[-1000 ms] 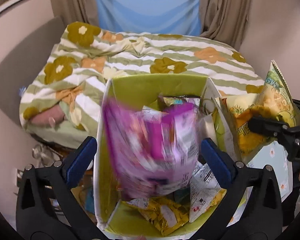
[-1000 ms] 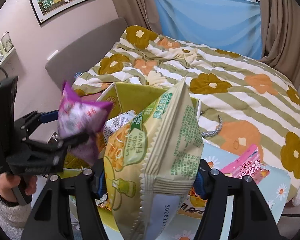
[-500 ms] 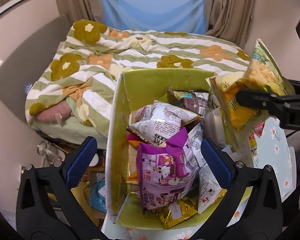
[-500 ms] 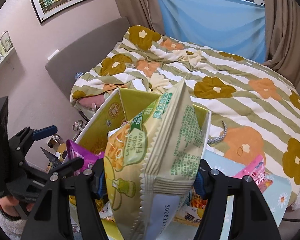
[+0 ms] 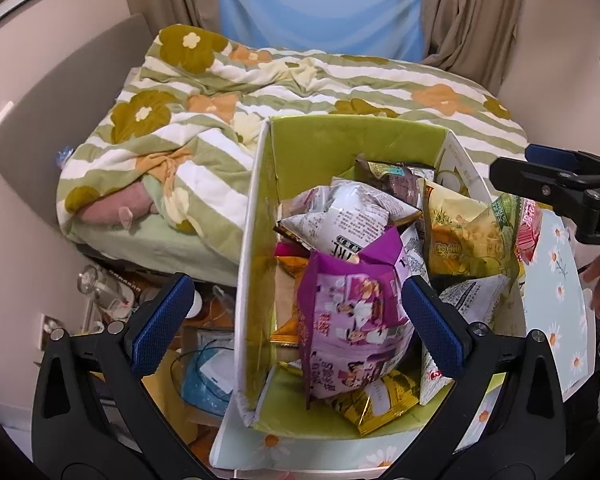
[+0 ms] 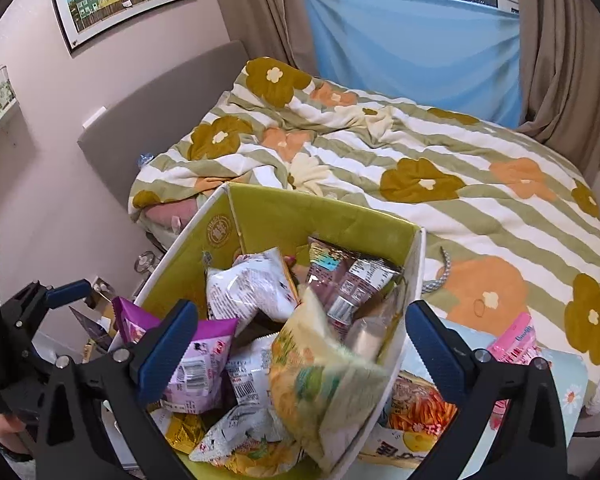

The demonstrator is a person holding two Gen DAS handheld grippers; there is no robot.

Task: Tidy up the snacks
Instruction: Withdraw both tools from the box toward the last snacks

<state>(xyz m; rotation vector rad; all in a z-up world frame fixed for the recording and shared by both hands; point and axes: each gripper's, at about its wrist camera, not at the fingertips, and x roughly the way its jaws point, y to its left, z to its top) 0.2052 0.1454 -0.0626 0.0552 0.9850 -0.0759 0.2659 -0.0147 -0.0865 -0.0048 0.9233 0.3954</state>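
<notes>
Both grippers are hanging over the box [image 5: 260, 216] right now, the white one with the lime-green inside, and neither has anything in it.

The left gripper [image 5: 296, 322] is spread wide with its blue pads well apart. The purple snack bag [image 5: 352, 320] sits upright in the box between them, but the pads aren't pressing on it, so it's just resting on the pile by the box's near left wall.

The right gripper [image 6: 302, 344] has just popped its jaws all the way open. The yellow-green lemon chips bag [image 6: 320, 380] is loose between them, blurry, tipped over and lying against the box's right wall [image 6: 410, 292] near the front corner, on top of the other packets. In the left wrist view you can see that same chips bag [image 5: 468, 236] sitting on the right side of the box.

The rest of the box is a heap: a white crinkly bag [image 6: 248, 288] toward the middle, a brown packet [image 6: 348, 276] nearer the far wall, and a gold packet [image 5: 376, 400] down at the near edge.

The box is on a light blue worktop [image 5: 556, 280] with a daisy print. A pink packet [image 6: 514, 340] and an orange snack bag [image 6: 416, 404] are lying on the worktop to the right of the box. Behind it all is the bed with the striped flower quilt [image 6: 440, 168].
</notes>
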